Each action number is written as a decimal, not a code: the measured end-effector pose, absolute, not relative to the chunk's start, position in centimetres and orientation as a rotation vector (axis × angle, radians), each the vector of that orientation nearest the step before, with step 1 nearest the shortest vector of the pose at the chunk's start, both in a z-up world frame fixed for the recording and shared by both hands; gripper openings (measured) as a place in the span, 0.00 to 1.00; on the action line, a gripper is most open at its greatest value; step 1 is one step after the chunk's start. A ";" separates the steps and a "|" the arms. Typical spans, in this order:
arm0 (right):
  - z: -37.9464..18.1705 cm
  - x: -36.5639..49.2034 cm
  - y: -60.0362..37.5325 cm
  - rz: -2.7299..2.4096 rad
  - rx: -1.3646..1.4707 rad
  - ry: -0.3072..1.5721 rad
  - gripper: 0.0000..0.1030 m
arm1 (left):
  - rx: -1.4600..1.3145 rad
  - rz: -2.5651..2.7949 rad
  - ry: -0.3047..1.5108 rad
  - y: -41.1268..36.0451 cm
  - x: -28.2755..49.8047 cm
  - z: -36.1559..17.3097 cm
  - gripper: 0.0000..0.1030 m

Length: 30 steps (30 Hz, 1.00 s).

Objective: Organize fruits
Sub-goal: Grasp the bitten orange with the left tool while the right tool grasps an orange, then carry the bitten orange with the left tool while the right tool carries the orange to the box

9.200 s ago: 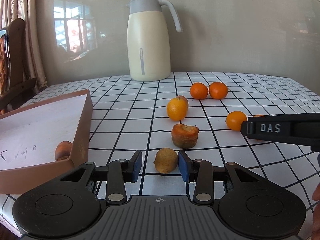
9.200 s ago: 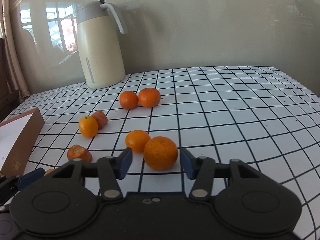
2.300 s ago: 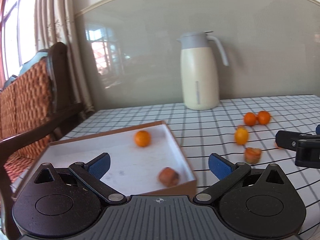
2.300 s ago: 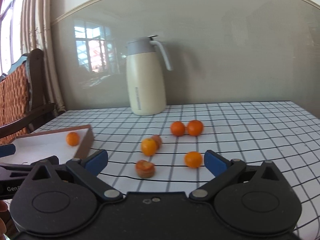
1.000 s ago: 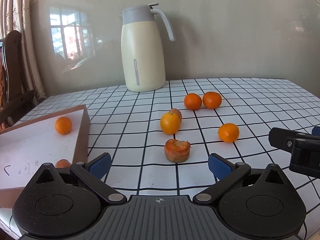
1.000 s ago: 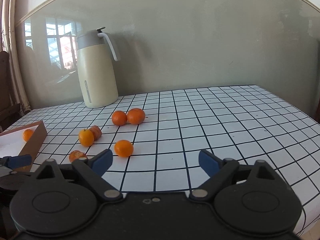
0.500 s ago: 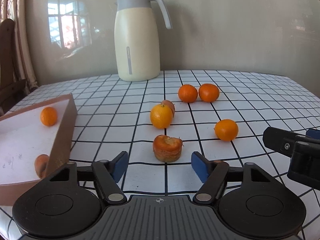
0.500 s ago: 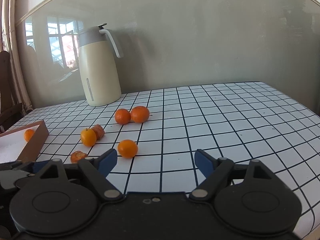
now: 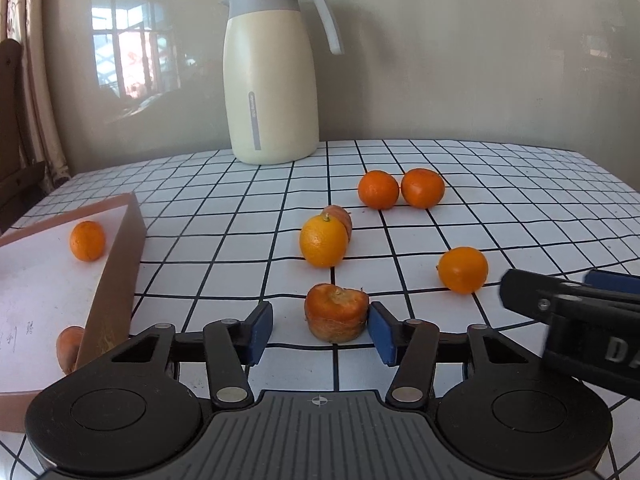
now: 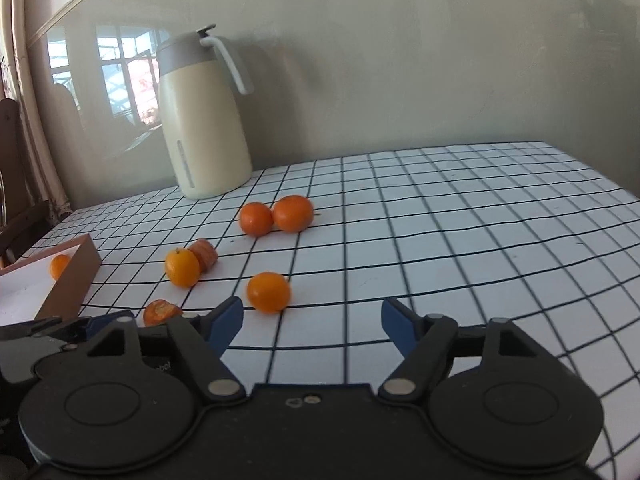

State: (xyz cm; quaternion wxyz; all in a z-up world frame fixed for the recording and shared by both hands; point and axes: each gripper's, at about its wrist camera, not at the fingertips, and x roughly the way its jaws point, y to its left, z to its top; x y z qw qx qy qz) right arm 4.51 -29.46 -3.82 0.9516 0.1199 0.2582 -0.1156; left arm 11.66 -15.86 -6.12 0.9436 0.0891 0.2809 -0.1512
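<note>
My left gripper point(image 9: 320, 328) is open around a squat brown-orange fruit point(image 9: 336, 312) on the checked tablecloth; its right pad touches the fruit and a gap stays on the left. My right gripper point(image 10: 312, 324) is open and empty, with a small orange point(image 10: 268, 292) just ahead of its left finger. A yellow-orange fruit point(image 9: 323, 241) leans against a reddish one point(image 9: 340, 216). Two oranges point(image 9: 400, 189) sit farther back. The brown box point(image 9: 116, 276) at left holds an orange point(image 9: 87, 240) and a reddish fruit point(image 9: 68, 346).
A cream thermos jug point(image 9: 270, 76) stands at the back of the table by the wall. The right gripper's body point(image 9: 580, 324) shows at the right of the left wrist view. A wooden chair point(image 9: 16, 128) stands at the far left.
My left gripper has moved forward and down and its jaws have narrowed around the squat fruit. My right gripper has moved closer to the lone small orange.
</note>
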 end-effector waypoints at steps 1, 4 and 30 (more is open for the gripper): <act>-3.9 4.9 -29.3 -0.228 0.244 0.534 0.64 | 0.184 -0.307 0.572 -15.8 11.8 -6.1 0.51; -4.0 6.0 -28.7 -0.208 0.235 0.553 0.62 | 0.188 -0.310 0.573 -15.4 12.1 -6.1 0.48; -4.9 9.7 -28.2 -0.211 0.219 0.617 0.24 | 0.162 -0.289 0.578 -13.9 12.8 -6.2 0.47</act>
